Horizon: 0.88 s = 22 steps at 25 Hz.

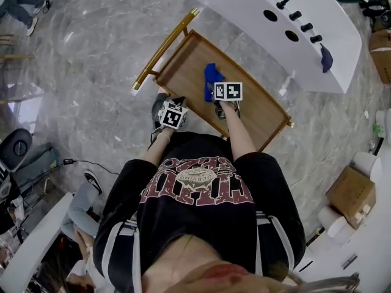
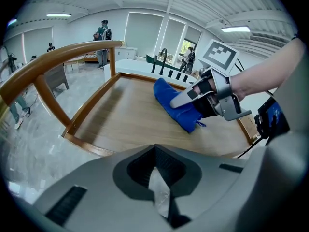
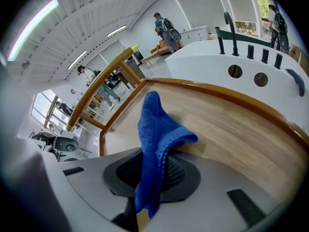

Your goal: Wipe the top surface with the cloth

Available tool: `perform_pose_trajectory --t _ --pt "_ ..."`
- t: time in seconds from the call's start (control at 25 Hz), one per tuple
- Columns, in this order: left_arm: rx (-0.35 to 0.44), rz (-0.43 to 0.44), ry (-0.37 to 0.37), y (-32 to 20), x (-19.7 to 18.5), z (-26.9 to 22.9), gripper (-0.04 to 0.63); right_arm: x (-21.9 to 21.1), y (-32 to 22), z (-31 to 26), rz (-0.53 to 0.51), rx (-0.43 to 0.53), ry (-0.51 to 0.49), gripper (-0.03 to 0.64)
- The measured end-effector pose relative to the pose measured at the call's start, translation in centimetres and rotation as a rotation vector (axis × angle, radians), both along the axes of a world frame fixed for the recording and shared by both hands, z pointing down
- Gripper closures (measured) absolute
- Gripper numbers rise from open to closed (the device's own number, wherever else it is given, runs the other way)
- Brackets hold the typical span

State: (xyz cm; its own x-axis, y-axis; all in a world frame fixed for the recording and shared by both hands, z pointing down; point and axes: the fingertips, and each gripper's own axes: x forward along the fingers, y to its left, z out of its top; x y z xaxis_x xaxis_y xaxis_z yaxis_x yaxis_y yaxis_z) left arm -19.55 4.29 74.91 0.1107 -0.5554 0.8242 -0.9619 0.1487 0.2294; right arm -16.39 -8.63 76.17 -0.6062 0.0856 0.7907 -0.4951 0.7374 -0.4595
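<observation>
One cloth (image 3: 153, 139) pinched by right gripper (image 3: 146, 190) on wooden top (image 3: 231, 134); left gripper (image 2: 161, 195) closed.

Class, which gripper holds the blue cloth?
The right gripper: its jaws are clamped on the blue cloth over the wooden top. The left gripper holds no blue cloth.

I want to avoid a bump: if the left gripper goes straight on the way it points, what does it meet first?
Probably the bare wooden top, since the left gripper aims left of the blue cloth; depth is unclear, so that's a guess.
</observation>
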Motion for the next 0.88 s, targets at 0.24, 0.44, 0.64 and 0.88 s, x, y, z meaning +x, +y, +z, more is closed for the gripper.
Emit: perform_pose_trajectory --t 0.24,0.44,0.64,0.88 --pt "0.007 0.005 0.012 0.1 -0.1 -0.1 0.548 -2.8 0.6 0.0 -0.018 -0.001 -0.018 0.538" --pt "0.028 -0.014 0.039 0.3 -0.3 -0.1 0.548 -5.5 1.4 -0.1 -0.026 -0.017 -0.047 0.538" --pt "0.043 -0.028 0.055 0.3 -0.4 0.1 0.548 -8.8 2.6 0.0 -0.092 -0.007 -0.065 0.538" --pt "0.069 -0.025 0.057 0.0 -0.7 0.0 0.548 -11.9 3.7 0.1 -0.133 -0.016 -0.080 0.538"
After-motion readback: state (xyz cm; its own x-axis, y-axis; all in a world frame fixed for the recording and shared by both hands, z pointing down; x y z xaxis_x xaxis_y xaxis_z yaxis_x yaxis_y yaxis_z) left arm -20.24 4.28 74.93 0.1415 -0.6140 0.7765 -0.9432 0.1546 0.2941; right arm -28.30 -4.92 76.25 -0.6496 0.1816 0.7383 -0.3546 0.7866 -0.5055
